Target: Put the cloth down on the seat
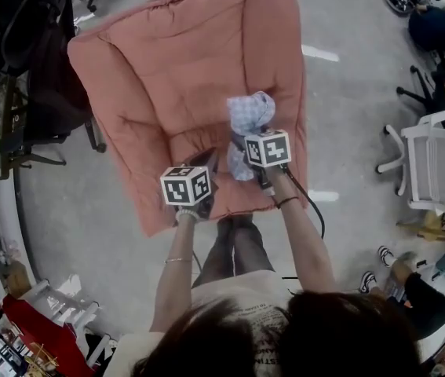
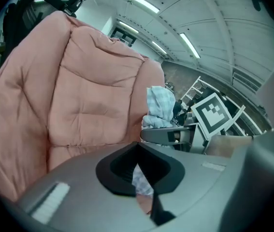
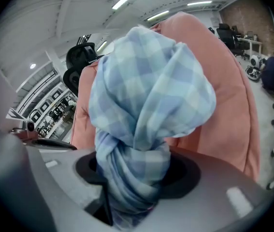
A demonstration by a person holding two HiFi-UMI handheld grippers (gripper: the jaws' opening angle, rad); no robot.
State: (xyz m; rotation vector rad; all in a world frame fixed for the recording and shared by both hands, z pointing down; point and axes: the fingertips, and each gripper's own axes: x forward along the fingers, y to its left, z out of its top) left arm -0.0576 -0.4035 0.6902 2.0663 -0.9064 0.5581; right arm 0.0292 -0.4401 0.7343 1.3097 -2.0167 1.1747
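Head view: right gripper (image 1: 246,141) is held above the seat (image 1: 187,144) of a padded pink chair (image 1: 183,61), carrying the checked blue cloth (image 1: 249,115). The bundle bulges above its jaws and a tail hangs below. Left gripper (image 1: 205,163) sits just beside it, low over the seat front. A black office chair (image 1: 34,61) stands to the left of the pink chair and a white chair (image 1: 434,163) well apart to the right; neither blocks the drop. Left gripper view: the left gripper's (image 2: 144,178) jaws are drawn nearly together with a scrap of checked fabric between them, so it appears to pinch an end of the cloth. The main bundle (image 2: 160,106) shows on top of the right gripper (image 2: 170,135), with the chair back (image 2: 88,100) behind. Right gripper view: the right gripper's (image 3: 132,197) jaws are clamped on a twisted neck of the cloth (image 3: 146,115), which balloons out above and hides the jaw tips. Pink padding (image 3: 223,95) lies beyond. Judgement: the cloth is light, limp and non-fragile and will slump where released. The twisted neck is the secure hold. The likely snag is fabric catching on a jaw at release, or both grippers tugging the same piece. The seat surface is bare.
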